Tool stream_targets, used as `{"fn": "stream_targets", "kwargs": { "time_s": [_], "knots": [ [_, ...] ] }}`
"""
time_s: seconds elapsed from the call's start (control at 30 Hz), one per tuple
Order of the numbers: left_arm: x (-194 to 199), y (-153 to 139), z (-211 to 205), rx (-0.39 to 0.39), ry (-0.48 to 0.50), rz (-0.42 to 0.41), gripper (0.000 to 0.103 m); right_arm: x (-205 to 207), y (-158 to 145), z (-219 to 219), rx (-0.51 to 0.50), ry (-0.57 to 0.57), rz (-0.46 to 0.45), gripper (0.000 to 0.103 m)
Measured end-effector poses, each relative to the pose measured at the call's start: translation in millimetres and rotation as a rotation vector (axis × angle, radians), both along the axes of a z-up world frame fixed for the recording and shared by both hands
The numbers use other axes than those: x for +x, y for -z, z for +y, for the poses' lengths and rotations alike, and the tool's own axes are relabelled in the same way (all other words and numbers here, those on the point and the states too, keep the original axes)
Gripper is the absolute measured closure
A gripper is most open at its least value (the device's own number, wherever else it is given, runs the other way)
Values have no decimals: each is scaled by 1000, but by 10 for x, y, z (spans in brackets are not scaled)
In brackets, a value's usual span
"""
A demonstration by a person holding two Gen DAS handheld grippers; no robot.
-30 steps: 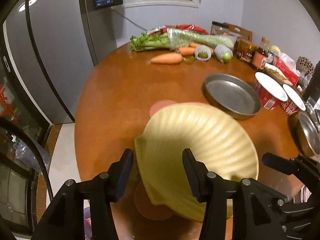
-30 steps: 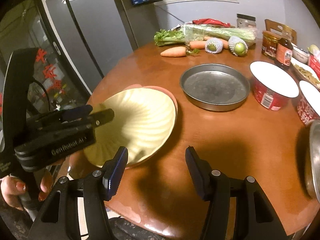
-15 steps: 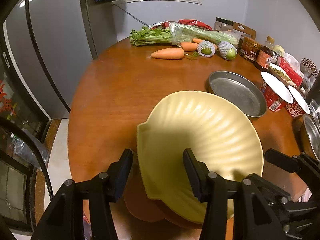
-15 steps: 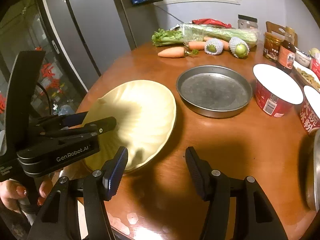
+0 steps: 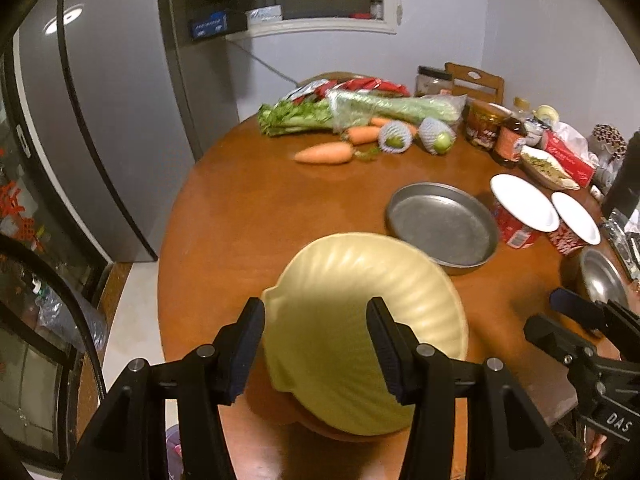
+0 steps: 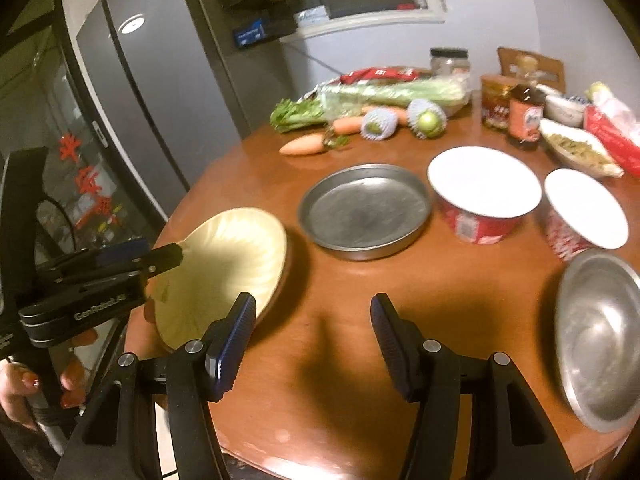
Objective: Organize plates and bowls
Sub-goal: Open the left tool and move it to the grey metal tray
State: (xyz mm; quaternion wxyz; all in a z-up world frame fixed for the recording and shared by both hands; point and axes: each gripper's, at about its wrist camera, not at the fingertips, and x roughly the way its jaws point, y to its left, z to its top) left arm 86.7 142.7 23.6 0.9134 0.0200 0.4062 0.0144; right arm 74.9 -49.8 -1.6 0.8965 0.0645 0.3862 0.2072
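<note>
Left gripper is gripping the pale yellow ribbed shell-shaped plate by its rim, tilted above the round brown wooden table. Right gripper is hovering, jaws half-wide, empty. Round grey metal pan is lying at two o'clock of the plate.

I now have the yellow plate up off the table in the left gripper, tilted, no longer resting on the pink plate. My right gripper has swung right, bringing the steel bowl into view.
</note>
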Motion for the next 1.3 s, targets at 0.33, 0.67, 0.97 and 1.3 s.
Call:
{"fn": "stream_targets", "kwargs": {
  "time_s": [0.33,0.67,0.97,1.3],
  "knots": [
    [2,-209,-373,9,54,-32,48,-76,-170,-412,4,76,-72,41],
    [418,-128,-614,29,99,10,46,160,-72,-494,49,82,-40,41],
    [1062,66,-693,36,107,106,46,572,117,-389,40,93,28,41],
    [1471,267,-762,11,103,170,46,894,335,-345,11,110,109,41]
  ]
}}
